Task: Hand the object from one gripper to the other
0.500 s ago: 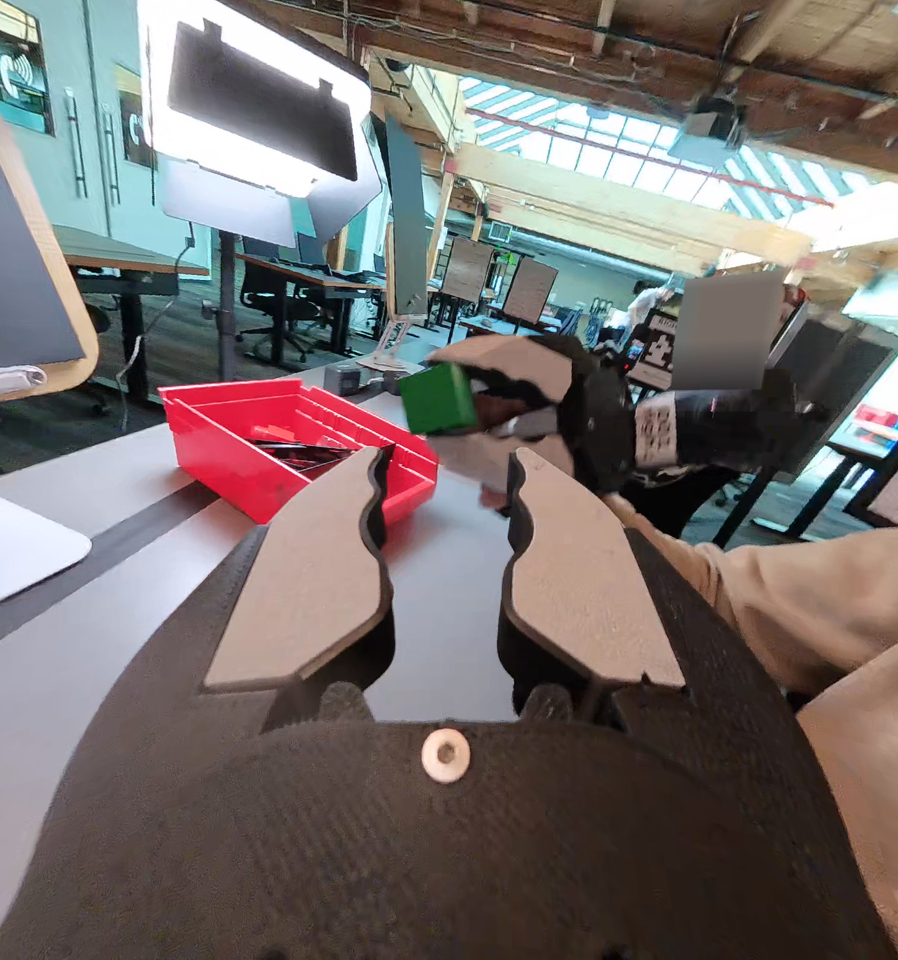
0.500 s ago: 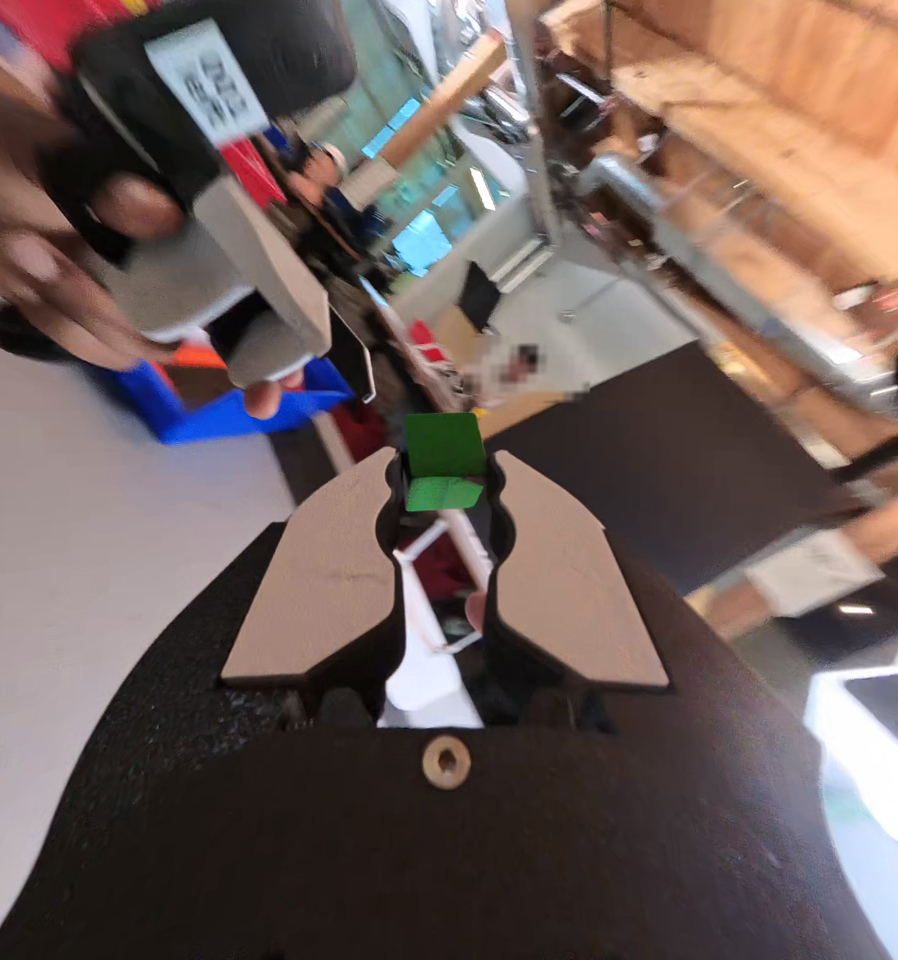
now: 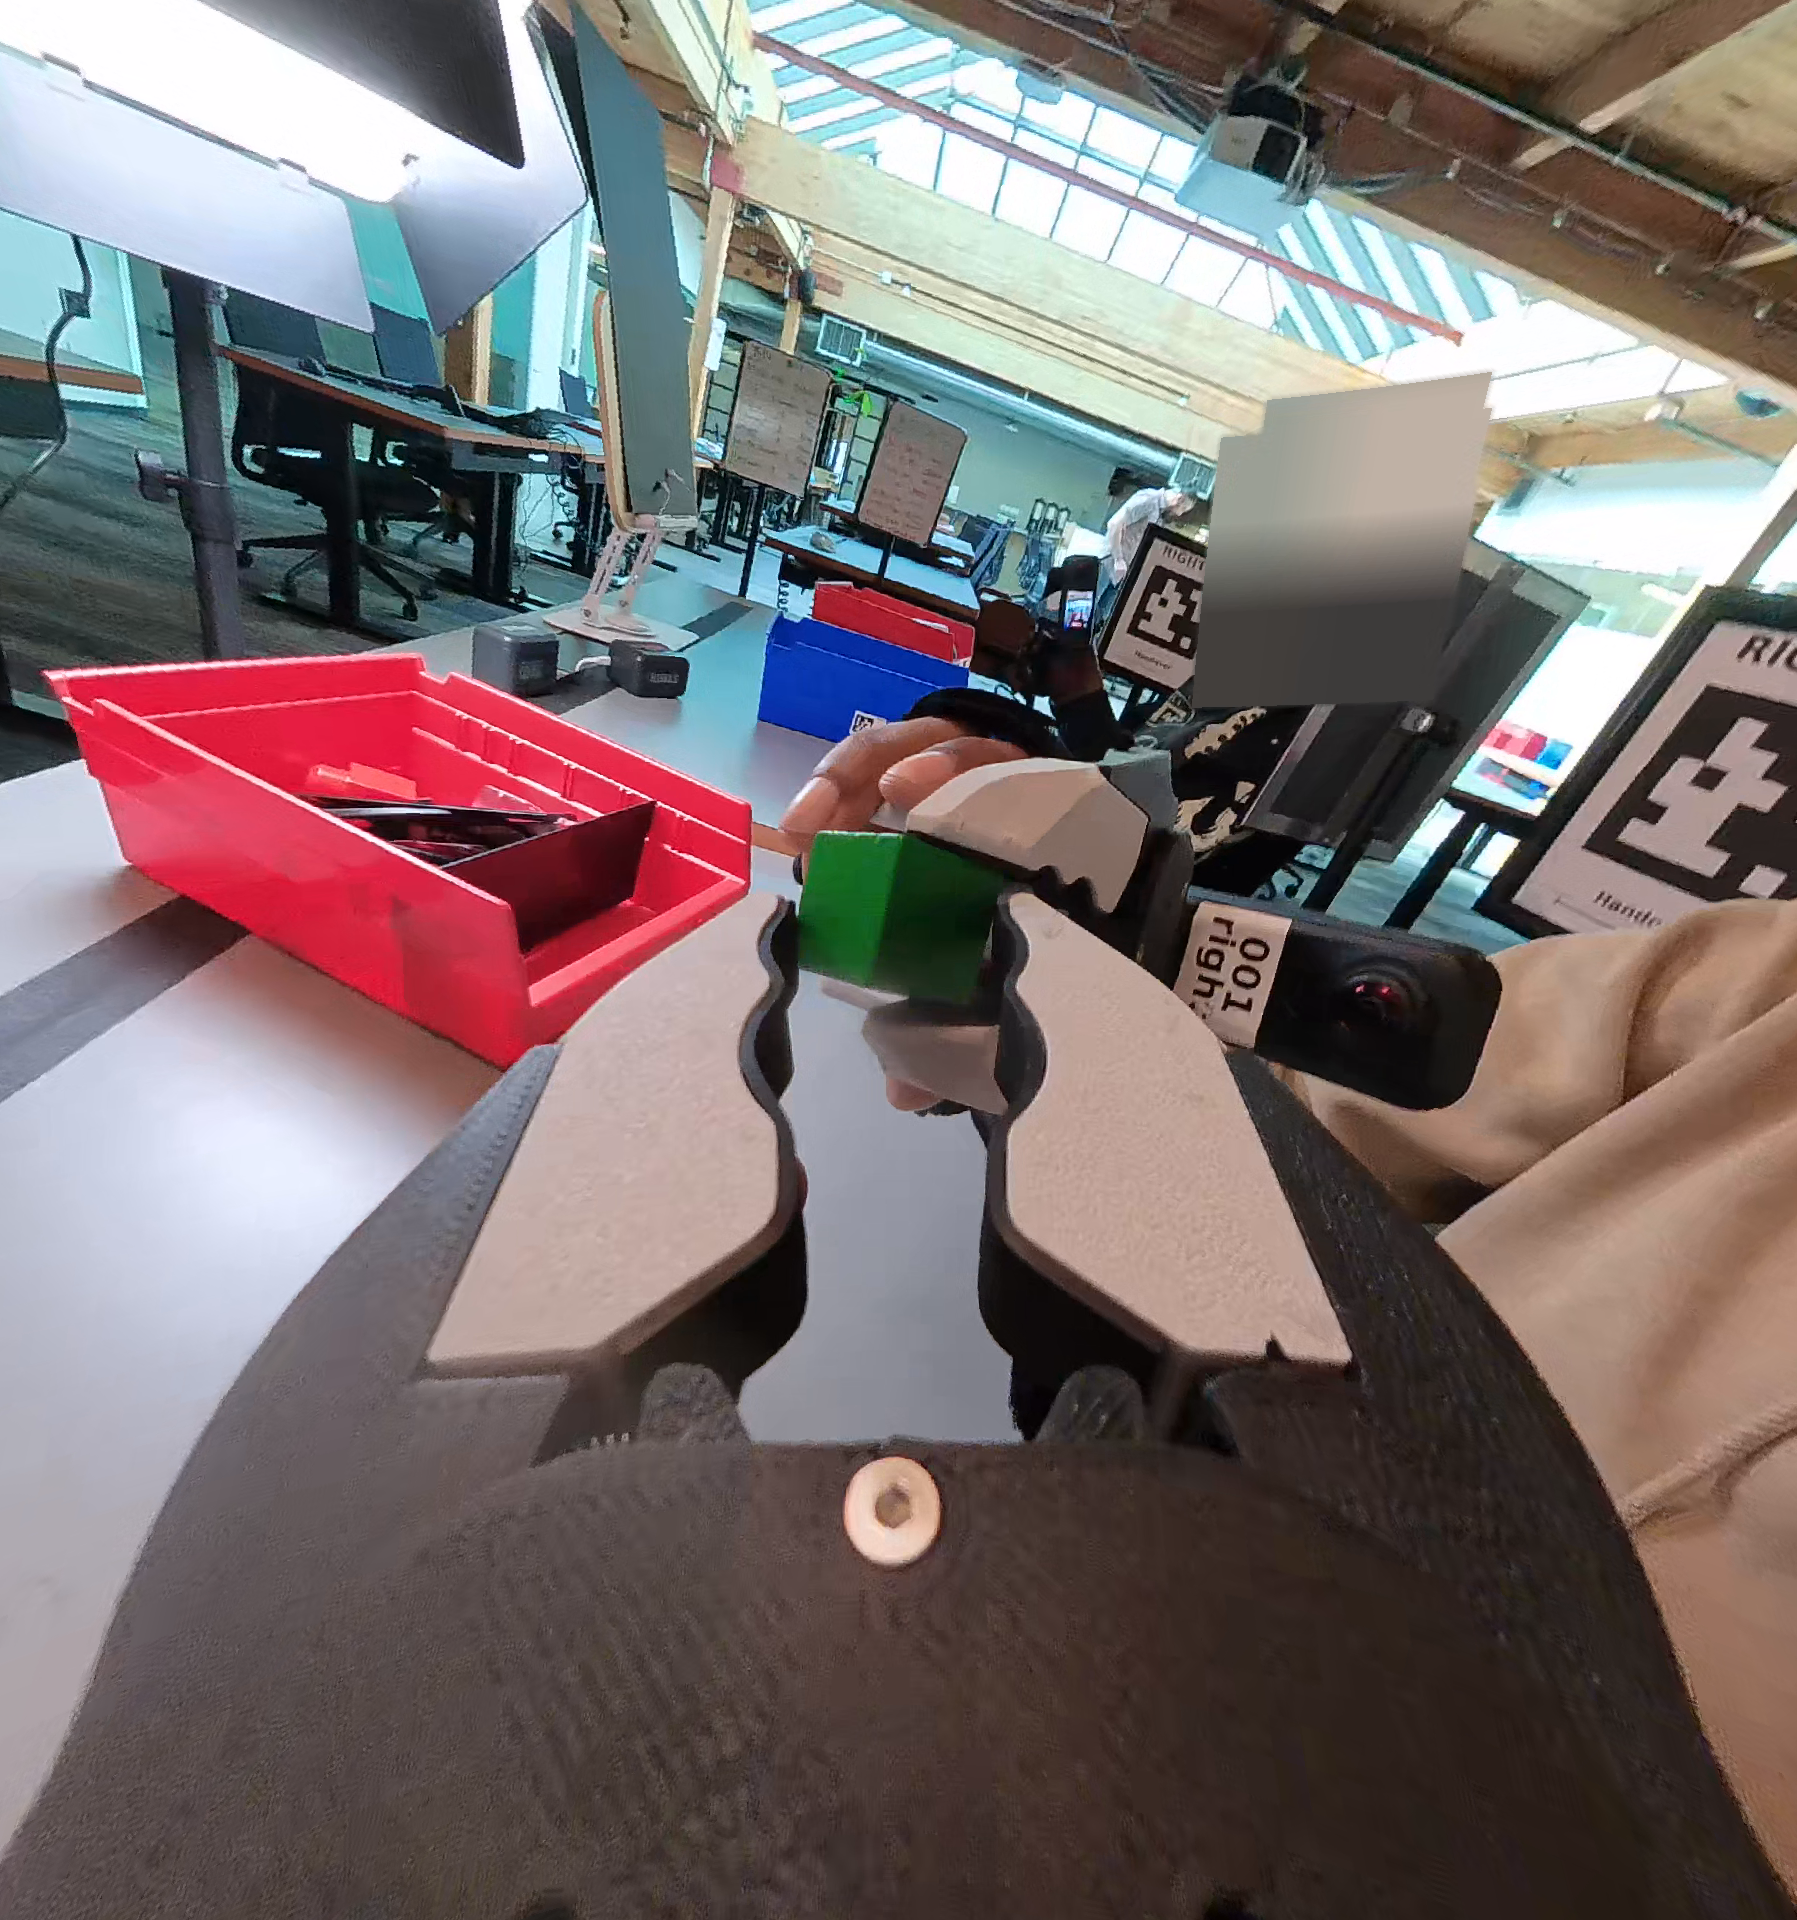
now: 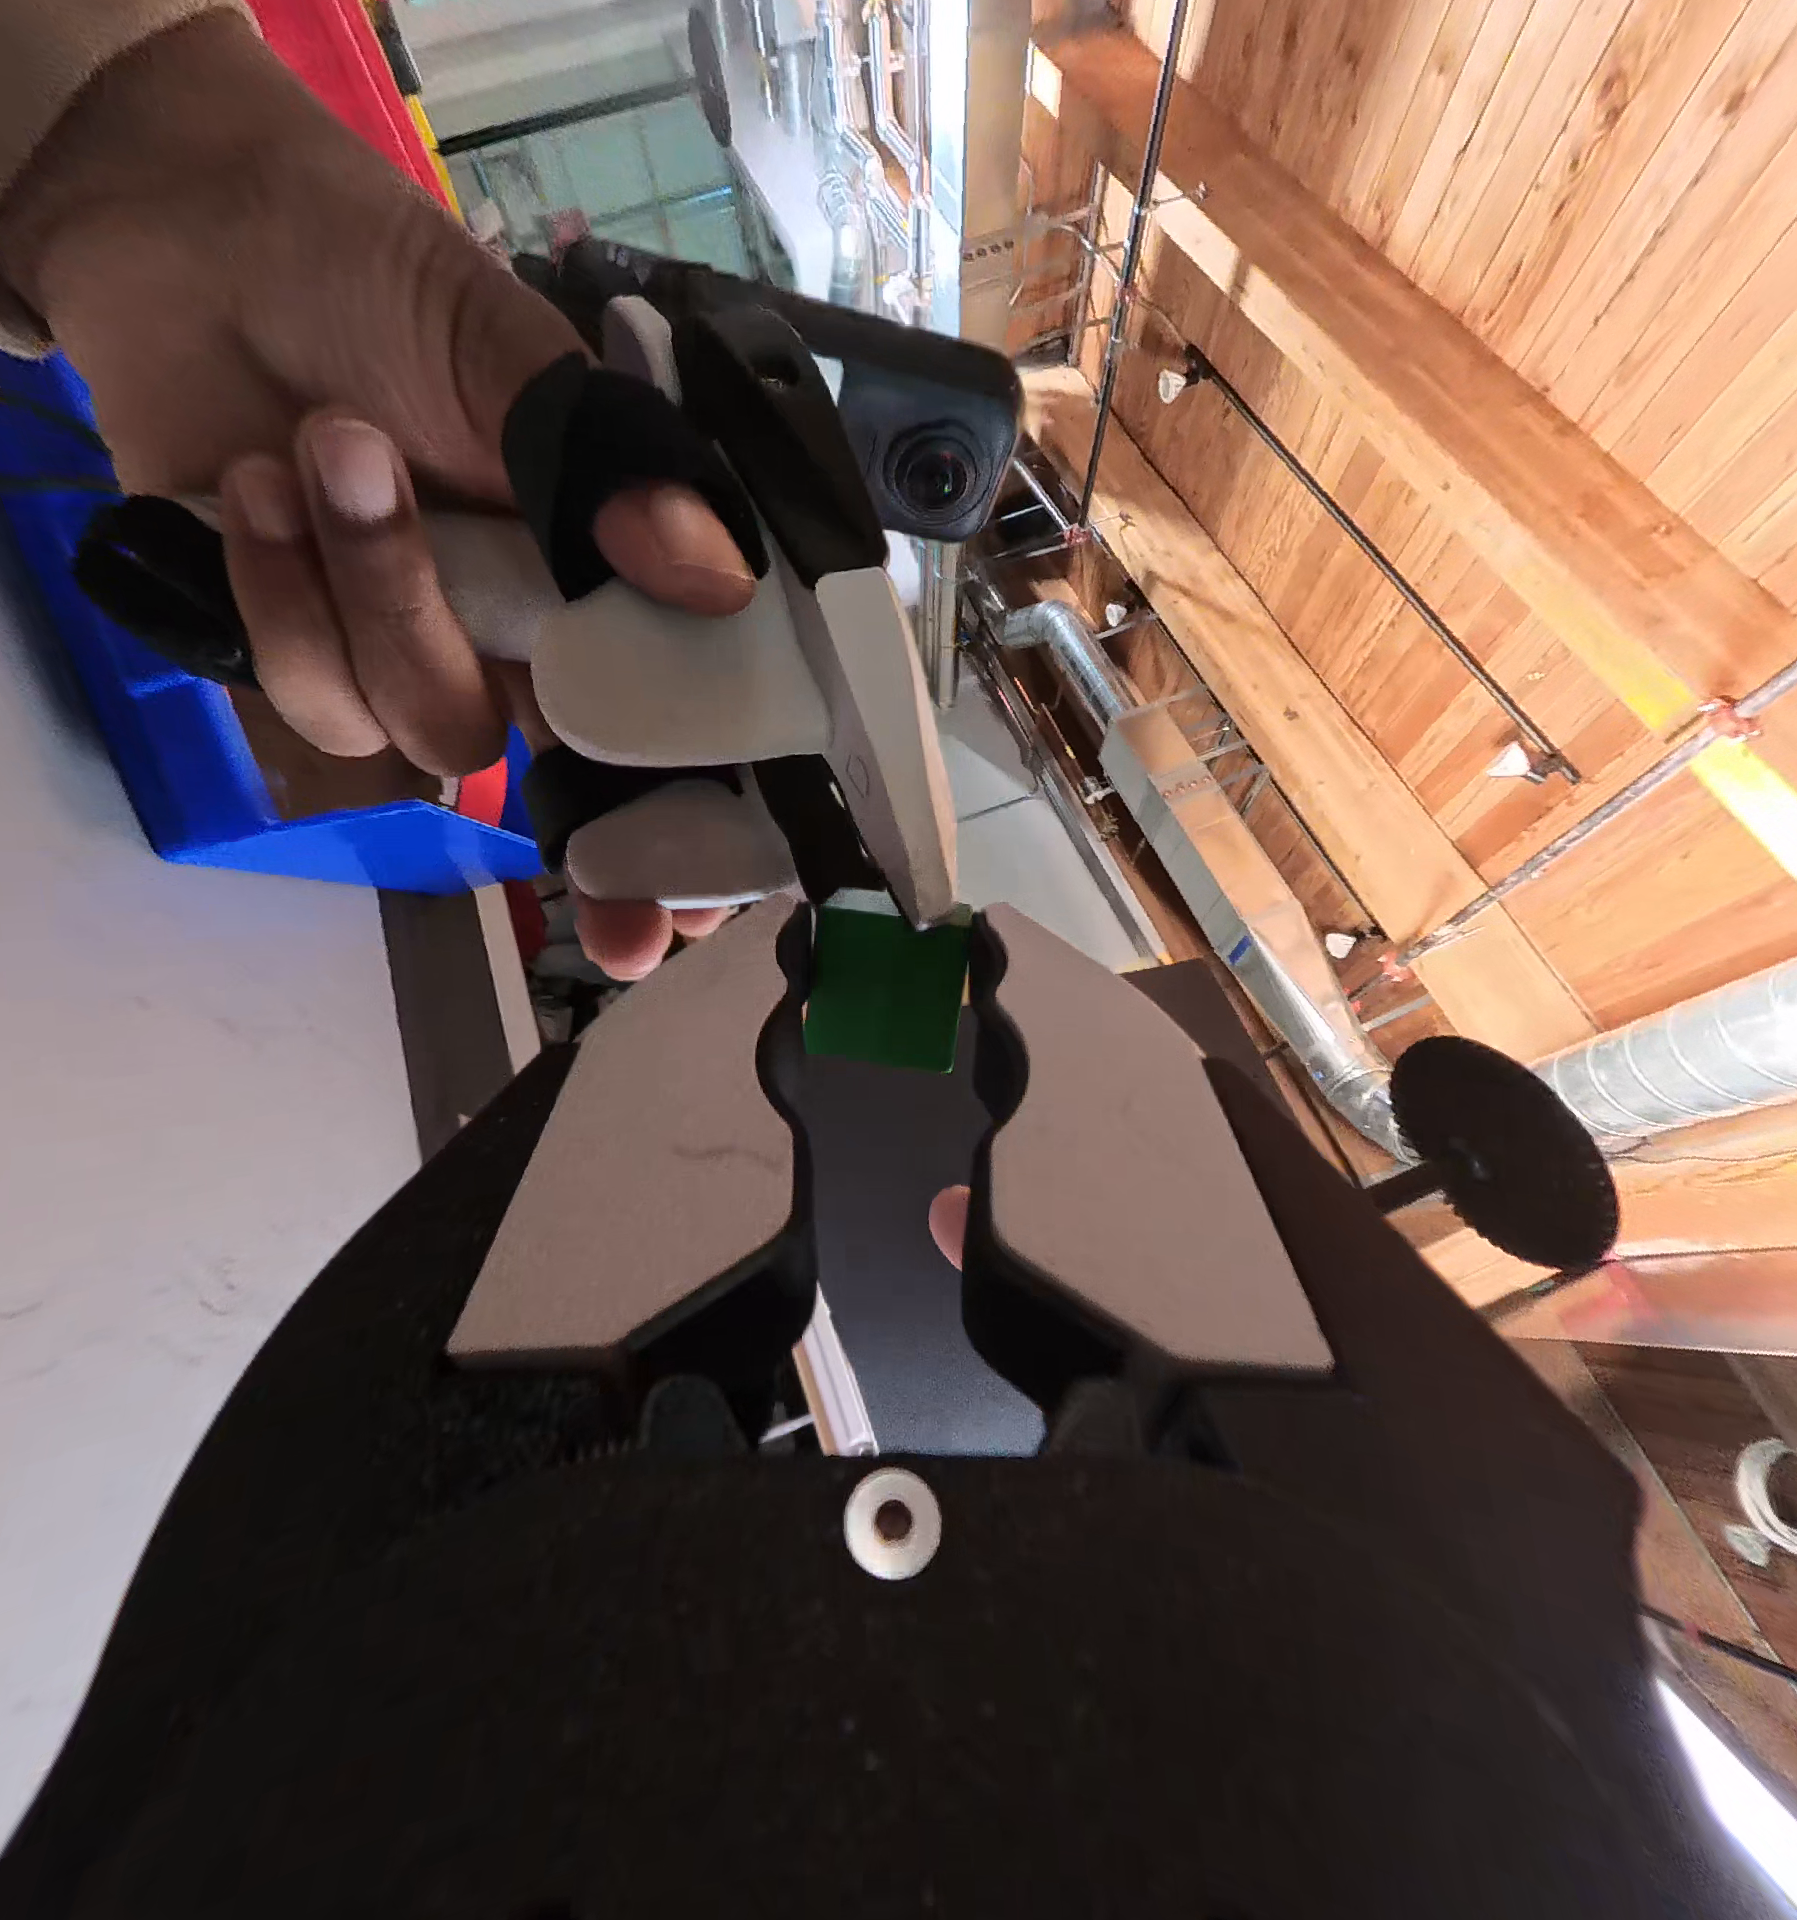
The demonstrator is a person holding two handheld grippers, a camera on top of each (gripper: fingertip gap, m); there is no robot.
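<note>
A green cube point(image 3: 889, 920) is held in the air above the grey table point(image 3: 146, 1299). My left gripper point(image 3: 894, 935) has its two fingertips against the cube's left and right sides. The right gripper's fingers point(image 3: 1029, 821) come in from the right and clamp the cube from above and below. In the right wrist view my right gripper point(image 4: 886, 987) is shut on the green cube point(image 4: 883, 997), and the left gripper's fingers point(image 4: 873, 727) reach down onto the cube's far end. A hand point(image 4: 302, 364) holds the left gripper.
A red bin point(image 3: 354, 862) with dark parts in it stands on the table to the left. A blue bin point(image 3: 852, 686) stands farther back, with a red one behind it; the blue one also shows in the right wrist view point(image 4: 250, 810). A beige sleeve point(image 3: 1600, 1195) fills the right side. A light panel stands on a pole point(image 3: 198, 468).
The two grippers have come together. The cube, which was ahead of my left fingertips, now sits between them, and the left jaws have narrowed onto it. The right gripper still holds it.
</note>
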